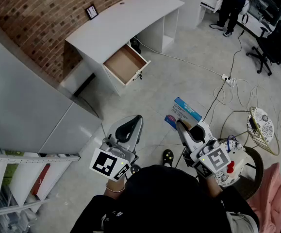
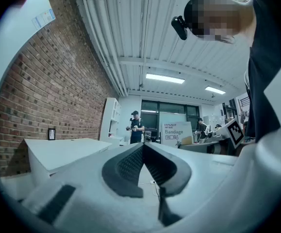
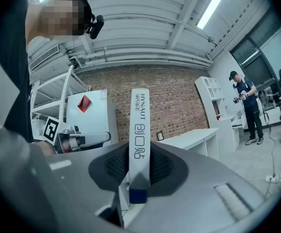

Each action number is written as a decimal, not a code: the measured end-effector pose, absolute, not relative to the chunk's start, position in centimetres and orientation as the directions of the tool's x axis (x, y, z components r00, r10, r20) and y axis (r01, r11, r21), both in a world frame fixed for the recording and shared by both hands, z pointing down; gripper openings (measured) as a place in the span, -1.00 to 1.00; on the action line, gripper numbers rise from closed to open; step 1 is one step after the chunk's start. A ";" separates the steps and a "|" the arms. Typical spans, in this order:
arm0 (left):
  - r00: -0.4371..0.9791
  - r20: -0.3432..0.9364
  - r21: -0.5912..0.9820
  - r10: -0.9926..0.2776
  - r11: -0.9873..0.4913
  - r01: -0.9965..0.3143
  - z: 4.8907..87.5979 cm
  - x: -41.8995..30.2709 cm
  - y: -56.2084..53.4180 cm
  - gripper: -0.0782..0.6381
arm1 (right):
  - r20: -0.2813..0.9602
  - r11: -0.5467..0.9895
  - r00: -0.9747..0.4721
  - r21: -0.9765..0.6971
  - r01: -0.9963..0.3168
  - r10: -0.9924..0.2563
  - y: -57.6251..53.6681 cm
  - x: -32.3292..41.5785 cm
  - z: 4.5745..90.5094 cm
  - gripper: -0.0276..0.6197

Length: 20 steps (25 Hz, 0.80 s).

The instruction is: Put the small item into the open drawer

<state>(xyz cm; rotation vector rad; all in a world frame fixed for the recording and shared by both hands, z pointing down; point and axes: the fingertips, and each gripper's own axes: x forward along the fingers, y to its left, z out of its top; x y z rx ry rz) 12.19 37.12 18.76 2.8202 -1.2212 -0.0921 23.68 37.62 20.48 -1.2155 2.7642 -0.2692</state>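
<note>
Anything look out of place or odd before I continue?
Nothing serious: the box sits straight in the right gripper, and the drawer stands open. Only loose cables sprawl across the floor by the power strip.

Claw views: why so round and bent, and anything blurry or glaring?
Left claw view: fisheye bends the brick wall, corners go black, the left claw looks soft. Right claw view: same bending; the box in the right claw is sharp, ceiling light glares. Head view: even light.

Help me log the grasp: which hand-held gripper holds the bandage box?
The right hand-held gripper, jaws clamped on the bandage box; the left hand-held gripper is shut and empty.
</note>
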 end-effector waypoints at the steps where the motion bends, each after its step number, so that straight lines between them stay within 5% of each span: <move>1: 0.681 -0.026 0.085 -0.731 -0.681 -0.728 18.8 12.2 37.1 -0.81 | -0.031 0.662 -0.673 -0.214 -0.718 -0.739 37.6 23.8 20.5 -0.66; 20: 0.698 0.014 0.083 -0.716 -0.695 -0.714 20.0 18.2 34.8 -0.81 | -0.040 0.650 -0.660 -0.229 -0.724 -0.750 35.5 30.0 21.3 -0.66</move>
